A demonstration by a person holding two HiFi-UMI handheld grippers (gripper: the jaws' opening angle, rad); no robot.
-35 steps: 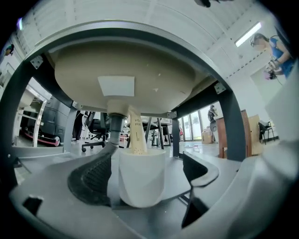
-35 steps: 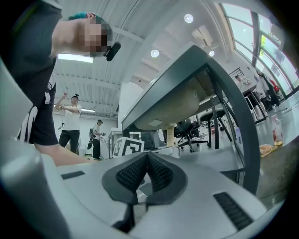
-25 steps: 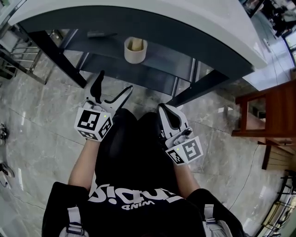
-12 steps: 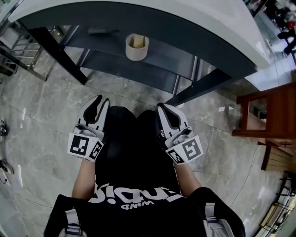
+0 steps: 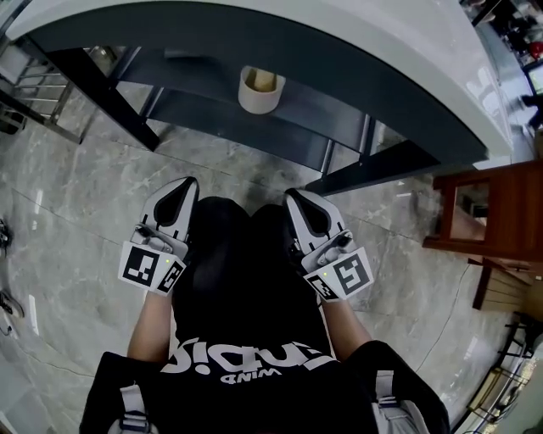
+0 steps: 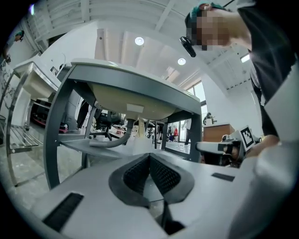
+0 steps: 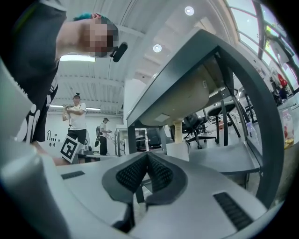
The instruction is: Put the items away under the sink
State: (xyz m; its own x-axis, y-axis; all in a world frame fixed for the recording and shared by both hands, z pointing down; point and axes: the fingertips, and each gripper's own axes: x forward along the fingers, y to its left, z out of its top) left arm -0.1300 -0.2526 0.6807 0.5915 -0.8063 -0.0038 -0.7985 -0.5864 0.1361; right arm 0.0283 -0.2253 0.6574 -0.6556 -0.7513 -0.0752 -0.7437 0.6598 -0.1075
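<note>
Cup (image 5: 260, 89) on shelf (image 5: 212, 76) under sink (image 5: 339, 25), contents unclear — left gripper (image 5: 183, 185), right gripper (image 5: 299, 199), fingers together, empty

- A grey marble floor (image 5: 76, 195) is reflecting pale light.
- A wooden chair (image 5: 507, 203) is standing at the right.
- A metal rack (image 5: 34, 85) is standing at the left.
- Round ceiling lights (image 6: 139, 41) are shining overhead.
- Daylight is coming through tall windows (image 7: 257, 21).
- Office chairs (image 7: 192, 123) are standing behind.

You're in an open lab hall: beyond your left gripper (image 5: 185, 185), office chairs (image 6: 103, 122) stand behind a freestanding sink (image 6: 135, 100); recessed ceiling lights (image 6: 139, 41) overhead; people (image 7: 77, 119) stand left of your right gripper (image 5: 295, 197).
</note>
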